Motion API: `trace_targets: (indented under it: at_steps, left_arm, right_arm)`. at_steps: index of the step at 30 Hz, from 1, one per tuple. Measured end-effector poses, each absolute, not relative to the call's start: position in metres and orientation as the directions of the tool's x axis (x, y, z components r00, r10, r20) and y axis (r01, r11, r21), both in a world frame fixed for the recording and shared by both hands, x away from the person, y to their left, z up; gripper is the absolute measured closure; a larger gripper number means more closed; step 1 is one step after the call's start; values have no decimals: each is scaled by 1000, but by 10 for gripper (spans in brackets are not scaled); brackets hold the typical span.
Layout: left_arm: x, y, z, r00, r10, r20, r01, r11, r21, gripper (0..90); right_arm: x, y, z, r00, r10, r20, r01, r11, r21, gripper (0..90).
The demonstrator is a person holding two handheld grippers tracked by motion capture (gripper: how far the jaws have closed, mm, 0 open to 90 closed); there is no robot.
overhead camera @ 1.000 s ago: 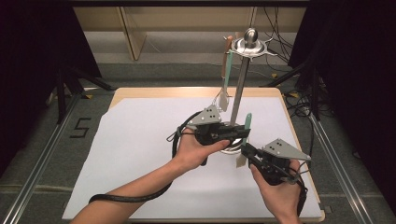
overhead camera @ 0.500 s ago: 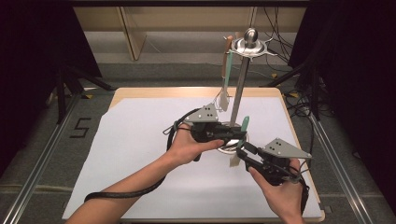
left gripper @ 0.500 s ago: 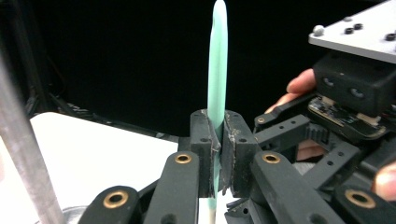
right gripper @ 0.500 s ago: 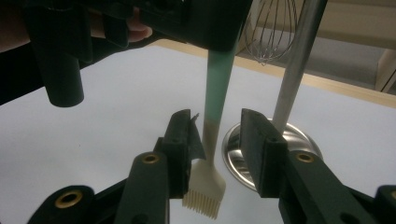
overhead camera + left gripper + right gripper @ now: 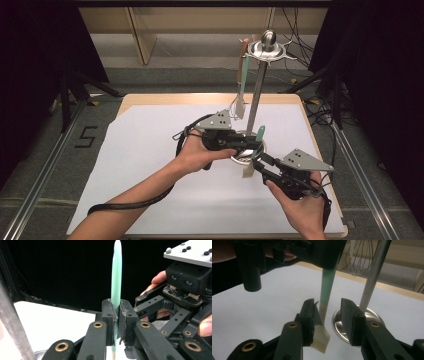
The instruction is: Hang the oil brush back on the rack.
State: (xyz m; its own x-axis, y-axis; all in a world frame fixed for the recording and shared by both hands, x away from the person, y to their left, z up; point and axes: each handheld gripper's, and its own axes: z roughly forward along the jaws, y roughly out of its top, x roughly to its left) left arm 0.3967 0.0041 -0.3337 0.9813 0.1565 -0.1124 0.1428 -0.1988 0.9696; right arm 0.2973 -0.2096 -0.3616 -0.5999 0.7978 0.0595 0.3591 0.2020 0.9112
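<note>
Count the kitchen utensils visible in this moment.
3. A green-handled brush is clamped in the left gripper; a whisk and a brown-handled utensil hang on the stand. Others may be hidden behind these.

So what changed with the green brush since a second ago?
The right hand-held gripper has just opened its jaws and let go of the brush; its handle now stands between them. The left hand-held gripper stays clamped on it. The stand hasn't moved.

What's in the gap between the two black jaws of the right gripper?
The pale, bristled end of the mint-green-handled basting brush hangs there, jaws open around it, as the right gripper view shows; the left gripper clamps its handle.
</note>
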Motion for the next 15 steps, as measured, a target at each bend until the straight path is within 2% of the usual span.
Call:
trace_targets:
  at_steps: [7, 8, 9, 12, 15]
  left_arm:
    - [402, 7, -328, 981, 160, -108, 139, -199, 970, 830]
    - [403, 7, -326, 982, 158, -104, 135, -199, 971, 830]
    - [404, 8, -325, 981, 164, -106, 138, -199, 970, 830]
    - [407, 8, -319, 982, 164, -95, 127, -201, 971, 830]
    - [409, 8, -314, 984, 161, -83, 116, -204, 972, 830]
  right_arm:
    - [298, -211, -362, -600, 799, 44, 338, 203, 919, 649]
    - [295, -210, -362, -587, 806, 74, 369, 185, 911, 649]
    - [297, -212, -364, -586, 810, 33, 329, 201, 923, 648]
    - [296, -213, -365, -595, 802, 58, 344, 189, 920, 648]
    - [296, -218, -366, -576, 817, 29, 338, 205, 919, 648]
